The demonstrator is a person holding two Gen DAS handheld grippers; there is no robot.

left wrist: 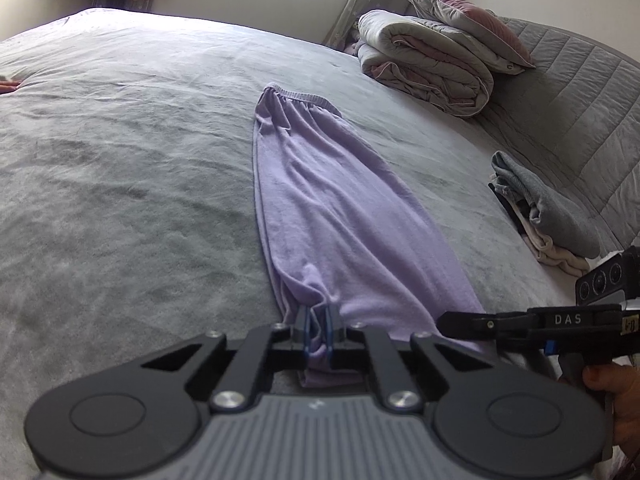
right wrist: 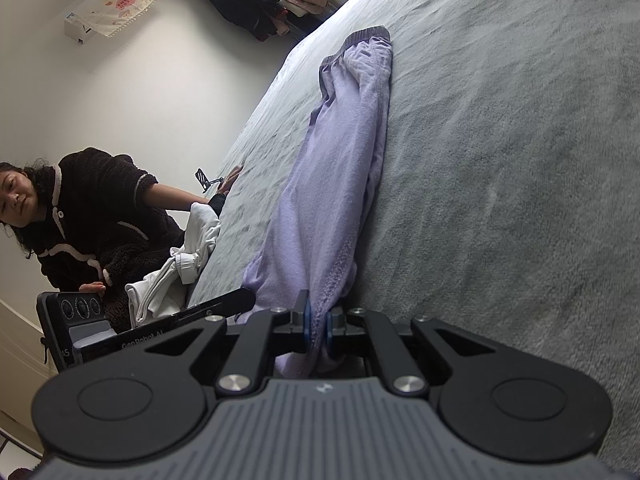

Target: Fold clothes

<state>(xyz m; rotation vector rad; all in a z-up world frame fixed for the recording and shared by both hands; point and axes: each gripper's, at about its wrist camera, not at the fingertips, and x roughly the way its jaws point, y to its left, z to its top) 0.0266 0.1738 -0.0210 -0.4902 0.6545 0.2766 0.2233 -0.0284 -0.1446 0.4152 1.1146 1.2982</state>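
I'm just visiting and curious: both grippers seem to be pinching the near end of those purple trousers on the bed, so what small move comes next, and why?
Probably lift both ends together and carry them toward the waistband. The left gripper and right gripper are each shut on the hem end of the lilac trousers, which lie stretched out lengthwise on the grey bedspread, ready to be halved.

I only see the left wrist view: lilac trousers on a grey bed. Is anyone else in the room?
Observer: Yes. The right wrist view shows a person in a dark fleecy top beside the bed, one hand on it.
Operator: Anything near that person?
Observer: A white garment lies bunched at the bed's edge.
Operator: Has the right gripper really got the trousers?
Observer: Yes. The right gripper has its jaws shut on the end of the trousers.
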